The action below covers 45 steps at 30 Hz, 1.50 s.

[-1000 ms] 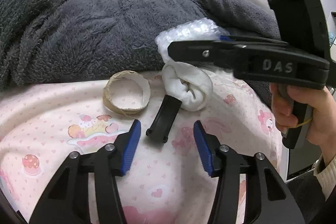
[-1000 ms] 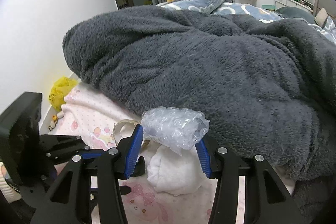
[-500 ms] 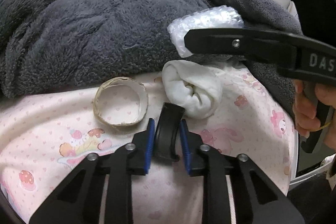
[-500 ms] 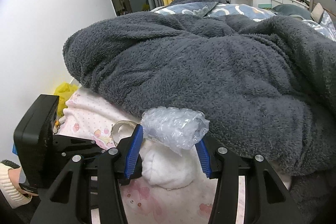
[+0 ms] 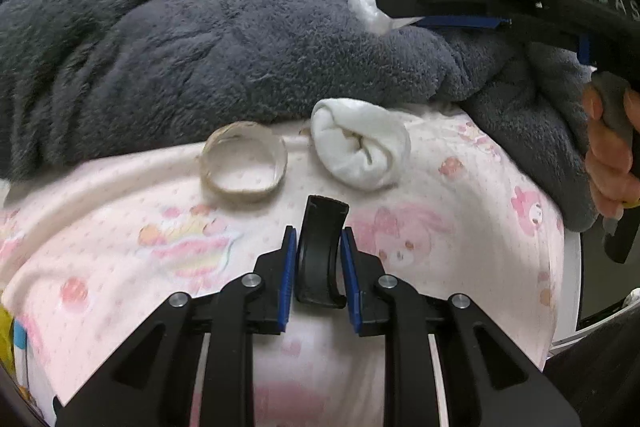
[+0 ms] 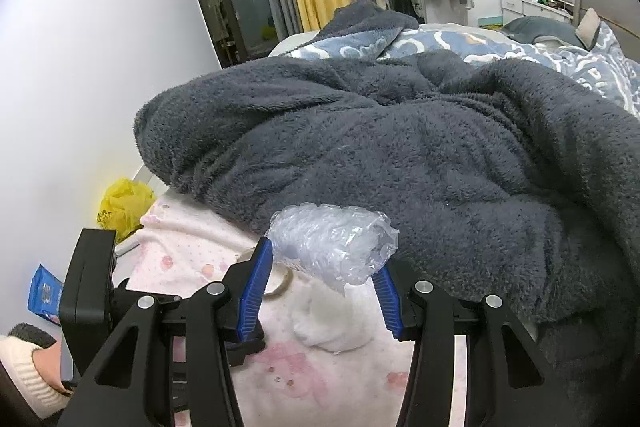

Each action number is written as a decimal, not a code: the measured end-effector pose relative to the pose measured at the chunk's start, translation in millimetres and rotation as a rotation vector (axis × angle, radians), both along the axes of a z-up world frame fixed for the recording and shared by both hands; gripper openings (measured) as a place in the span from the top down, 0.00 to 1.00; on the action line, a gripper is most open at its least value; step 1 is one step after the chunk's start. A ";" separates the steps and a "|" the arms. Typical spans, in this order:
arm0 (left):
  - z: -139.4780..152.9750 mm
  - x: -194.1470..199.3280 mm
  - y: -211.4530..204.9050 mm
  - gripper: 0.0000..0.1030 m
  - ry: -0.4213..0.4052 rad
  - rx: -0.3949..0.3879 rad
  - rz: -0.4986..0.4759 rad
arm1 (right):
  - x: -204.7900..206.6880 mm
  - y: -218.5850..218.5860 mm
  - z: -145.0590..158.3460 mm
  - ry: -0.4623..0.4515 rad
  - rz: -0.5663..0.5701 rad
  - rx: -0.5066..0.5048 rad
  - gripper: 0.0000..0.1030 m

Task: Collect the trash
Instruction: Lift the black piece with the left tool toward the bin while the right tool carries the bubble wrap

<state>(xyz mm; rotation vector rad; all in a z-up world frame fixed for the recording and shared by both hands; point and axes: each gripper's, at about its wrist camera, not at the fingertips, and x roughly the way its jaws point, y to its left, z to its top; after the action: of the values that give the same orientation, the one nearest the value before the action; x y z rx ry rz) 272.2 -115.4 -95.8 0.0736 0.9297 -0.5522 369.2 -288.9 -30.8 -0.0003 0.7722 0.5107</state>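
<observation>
Holding item one: left tool (image 5: pixel 318 259), narrow, blue pads pressed against both sides of a curved black plastic piece (image 5: pixel 320 247). Long axis of the piece runs along the fingers, pointing away from the camera; far end juts past the fingertips. Whether it is lifted clear of the pink printed bedsheet (image 5: pixel 120 267) or resting on it cannot be told.

Item two: right tool (image 6: pixel 326 281), fairly wide, gripping a crumpled wad of clear bubble wrap (image 6: pixel 332 247) between its pads; held above the bed, in front of the dark grey fleece blanket (image 6: pixel 400 147). In the left view only a white edge of the wad shows, the rest hidden by the tool's black arm.

Items not yet collected, both on the sheet just ahead of the left tool:
- cardboard tape ring (image 5: pixel 244 163), lying flat, ahead and to the left;
- white rolled wad, tissue or cloth (image 5: pixel 360 155), ahead and slightly right, beside the blanket's edge.

Judgement: both tools are occupied, so the next move is likely toward a bin; none is in view. A yellow plastic bag (image 6: pixel 124 203) sits by the wall beyond the bed's left edge; its purpose is unclear. The ring and the white wad lie nearer the left tool.

Partly hidden in the right view: ring and white wad, behind tool and wrap.
</observation>
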 end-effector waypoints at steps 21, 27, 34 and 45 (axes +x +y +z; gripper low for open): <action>26.8 -80.4 88.7 0.77 -0.030 0.012 0.159 | -63.1 40.4 18.0 -0.003 -0.033 0.069 0.52; 33.3 -101.4 114.4 0.77 -0.046 0.011 0.194 | -84.5 63.2 18.0 0.001 -0.009 0.079 0.52; 32.7 -118.9 136.4 0.77 -0.050 0.035 0.217 | -104.6 87.5 18.9 0.000 0.020 0.090 0.52; 27.8 -135.6 176.2 0.77 -0.054 0.071 0.282 | -124.1 126.7 18.1 -0.002 0.077 0.102 0.52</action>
<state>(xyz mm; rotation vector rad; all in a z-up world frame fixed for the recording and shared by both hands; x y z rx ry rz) 136.6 60.8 -68.1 0.0204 0.8893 -0.2550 245.1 -162.2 -12.7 0.0638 0.7455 0.6230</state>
